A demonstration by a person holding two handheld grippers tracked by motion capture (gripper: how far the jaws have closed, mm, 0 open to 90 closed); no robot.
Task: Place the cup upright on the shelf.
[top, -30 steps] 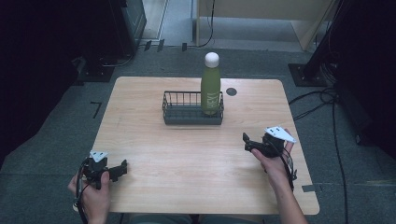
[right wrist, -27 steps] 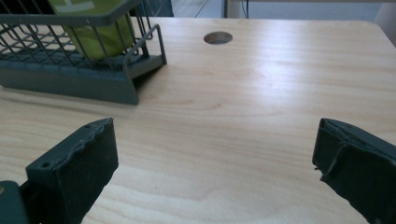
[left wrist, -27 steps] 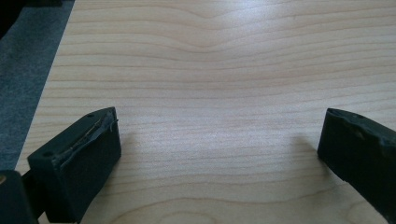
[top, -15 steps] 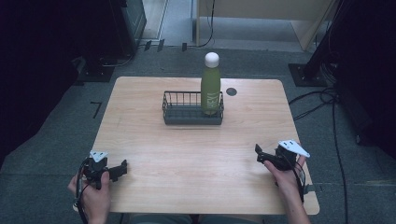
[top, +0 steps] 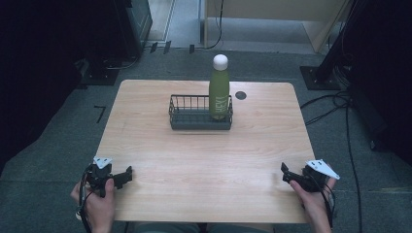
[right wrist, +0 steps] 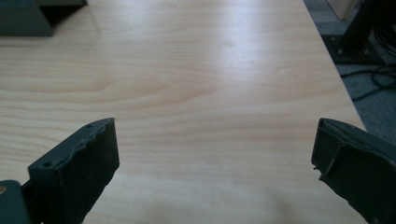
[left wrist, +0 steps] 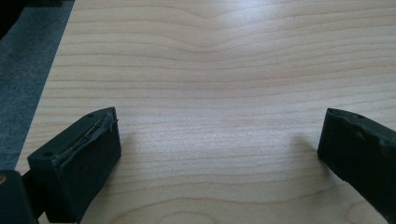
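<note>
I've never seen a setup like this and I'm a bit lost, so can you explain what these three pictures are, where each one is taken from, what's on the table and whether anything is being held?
There is no robot here. A person sits at a wooden table and holds a hand tool in each hand, each with two black jaws that pinch.

The high view looks down from above the person's side. The left gripper is at the near left corner, the right gripper at the near right edge.

The other two pictures come from small cameras riding on the tools. Each looks along its own two jaws, the dark blocks at the bottom corners.

On the far half of the table stands a dark wire basket. A green bottle with a white cap stands upright in its right end. A small dark round spot lies behind it.

Nothing is held: both pairs of jaws are wide apart over bare wood.
</note>
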